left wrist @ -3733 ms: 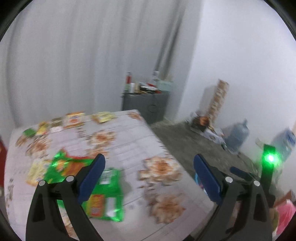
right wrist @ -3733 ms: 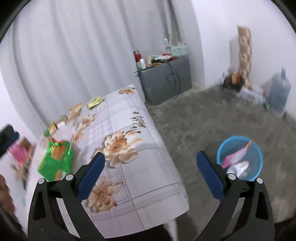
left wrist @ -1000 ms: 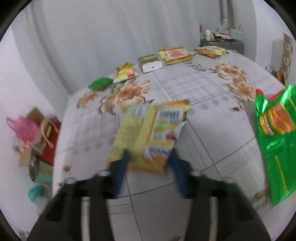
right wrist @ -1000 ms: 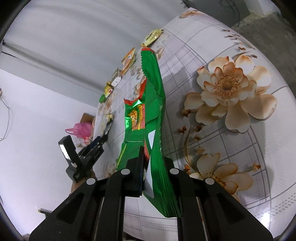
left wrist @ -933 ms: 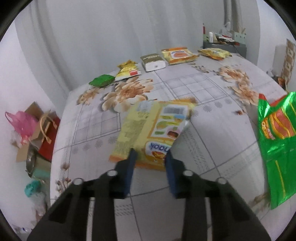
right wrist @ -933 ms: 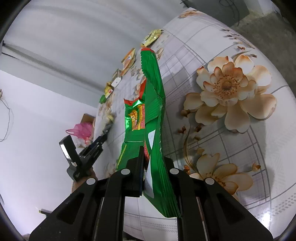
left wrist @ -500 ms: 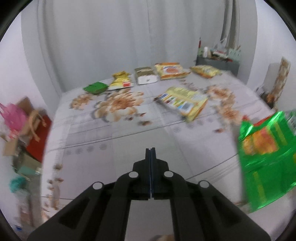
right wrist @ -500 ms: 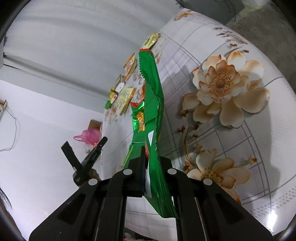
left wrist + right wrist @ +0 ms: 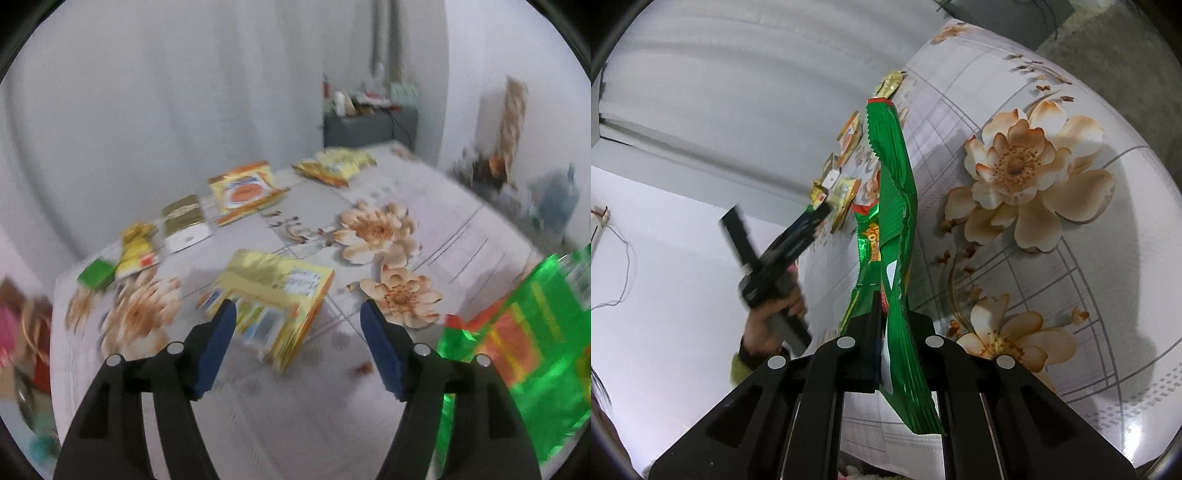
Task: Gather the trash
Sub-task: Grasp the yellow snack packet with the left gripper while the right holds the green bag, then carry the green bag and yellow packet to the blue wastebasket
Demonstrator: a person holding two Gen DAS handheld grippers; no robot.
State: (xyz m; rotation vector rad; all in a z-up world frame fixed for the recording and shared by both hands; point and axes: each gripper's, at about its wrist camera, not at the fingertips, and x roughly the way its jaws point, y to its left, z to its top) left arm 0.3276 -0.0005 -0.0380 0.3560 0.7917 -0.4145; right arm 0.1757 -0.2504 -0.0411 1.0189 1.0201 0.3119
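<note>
My left gripper (image 9: 300, 334) hangs over the flowered table (image 9: 461, 236), its jaws opening. A yellow snack packet (image 9: 275, 291) lies flat just ahead; its near corner shows between the blue pads (image 9: 218, 347), which do not press on it. My right gripper (image 9: 886, 332) is shut on a green snack bag (image 9: 894, 206) that stands up from the jaws. The same green bag (image 9: 517, 354) fills the right edge of the left wrist view. In the right wrist view a hand holds the left gripper (image 9: 809, 221) to the left of the bag.
Several more packets lie along the table's far side: an orange-yellow one (image 9: 245, 192), a yellow one (image 9: 336, 166), a gold and white box (image 9: 184, 221), a small yellow one (image 9: 138, 251) and a green one (image 9: 96, 273). A grey cabinet (image 9: 369, 123) stands behind the table.
A second ago the left jaws closed around the yellow packet; then they were shut and empty with the packet farther off. Now they stand wide just behind it. The right gripper kept the green bag.
</note>
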